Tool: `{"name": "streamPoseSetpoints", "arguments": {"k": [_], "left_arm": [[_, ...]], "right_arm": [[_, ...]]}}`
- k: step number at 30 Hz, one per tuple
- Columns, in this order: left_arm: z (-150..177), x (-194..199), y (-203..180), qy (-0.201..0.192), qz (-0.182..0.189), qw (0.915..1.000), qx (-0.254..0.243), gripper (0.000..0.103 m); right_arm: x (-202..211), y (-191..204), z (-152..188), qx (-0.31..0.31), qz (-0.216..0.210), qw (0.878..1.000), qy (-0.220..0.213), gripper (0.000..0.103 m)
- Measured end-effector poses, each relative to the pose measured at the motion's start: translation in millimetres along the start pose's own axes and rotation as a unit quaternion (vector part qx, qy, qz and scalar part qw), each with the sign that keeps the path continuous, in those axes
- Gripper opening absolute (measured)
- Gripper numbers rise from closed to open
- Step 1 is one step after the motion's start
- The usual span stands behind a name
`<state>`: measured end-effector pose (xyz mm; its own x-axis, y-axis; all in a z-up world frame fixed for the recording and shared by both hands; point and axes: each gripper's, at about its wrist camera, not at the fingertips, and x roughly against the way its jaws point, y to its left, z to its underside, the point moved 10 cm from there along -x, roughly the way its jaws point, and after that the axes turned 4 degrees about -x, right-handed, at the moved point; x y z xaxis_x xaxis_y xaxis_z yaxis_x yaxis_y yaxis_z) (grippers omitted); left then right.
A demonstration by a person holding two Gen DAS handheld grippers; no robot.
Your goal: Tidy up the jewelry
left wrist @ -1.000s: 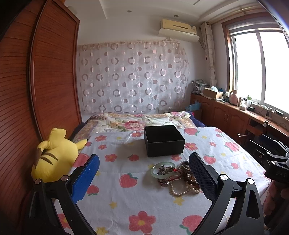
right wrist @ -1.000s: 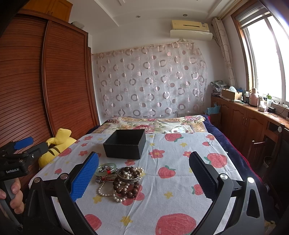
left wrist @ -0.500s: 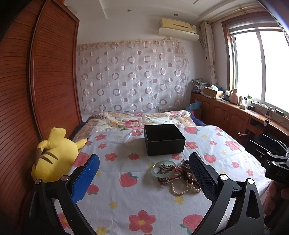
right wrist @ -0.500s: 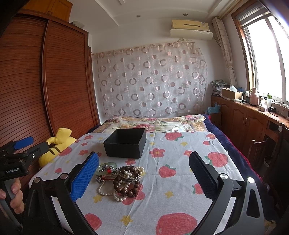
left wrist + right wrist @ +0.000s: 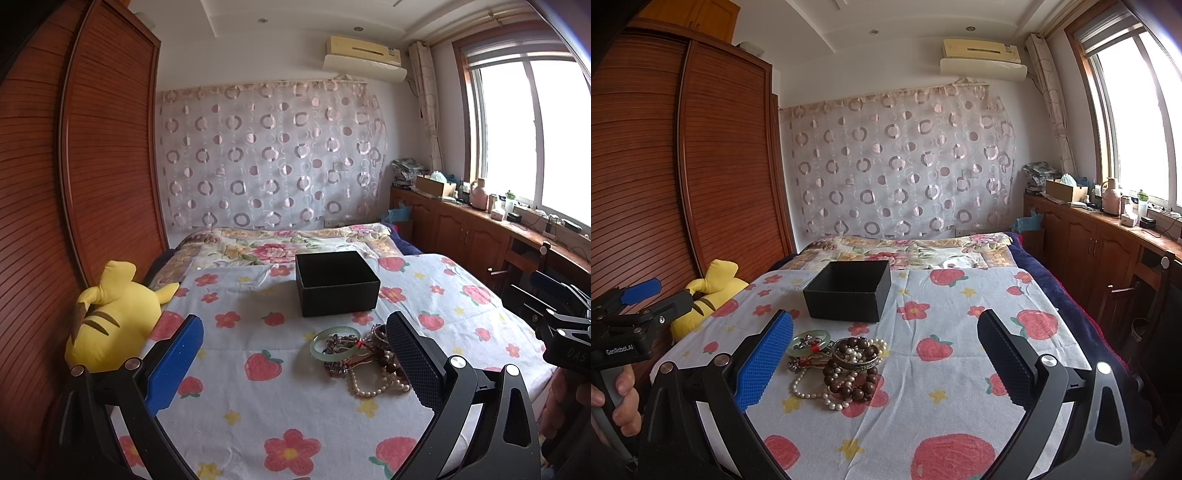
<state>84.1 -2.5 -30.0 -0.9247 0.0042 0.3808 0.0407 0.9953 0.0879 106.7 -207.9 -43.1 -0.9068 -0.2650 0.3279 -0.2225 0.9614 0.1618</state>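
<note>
A tangle of jewelry [image 5: 364, 360] lies on the strawberry-print bedspread: a pale green bangle [image 5: 334, 344], a pearl string [image 5: 373, 386], brown wooden beads [image 5: 849, 382] and a metal bracelet [image 5: 855, 356]. Just beyond it stands an open black box [image 5: 336, 282], seen also in the right wrist view as the box [image 5: 849, 290]. My left gripper [image 5: 295, 365] is open above the bed, the pile near its right finger. My right gripper [image 5: 886, 365] is open, the jewelry pile [image 5: 836, 363] beside its left finger. Neither holds anything.
A yellow plush toy [image 5: 110, 317] rests at the bed's left edge against the wooden wardrobe [image 5: 85, 166]. A floral quilt [image 5: 280, 245] covers the far end. Wooden cabinets [image 5: 1108, 243] with clutter run under the window. A hand [image 5: 622, 395] holds the left gripper's handle.
</note>
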Motion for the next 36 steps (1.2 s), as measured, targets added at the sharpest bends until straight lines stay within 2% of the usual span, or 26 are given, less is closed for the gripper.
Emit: {"name": "streamPoseSetpoints", "arguments": {"k": [22, 36], "left_arm": [[2.7, -0.6, -1.1, -0.003, 0.001, 1.0000, -0.002, 0.096], [33.2, -29.0, -2.9, 0.041, 0.016, 0.9990, -0.007, 0.096]], "right_arm": [[0.7, 1.8, 0.1, 0.000, -0.001, 1.000, -0.001, 0.101], [-25.7, -1.2, 21.9, 0.005, -0.011, 0.999, 0.031, 0.101]]}}
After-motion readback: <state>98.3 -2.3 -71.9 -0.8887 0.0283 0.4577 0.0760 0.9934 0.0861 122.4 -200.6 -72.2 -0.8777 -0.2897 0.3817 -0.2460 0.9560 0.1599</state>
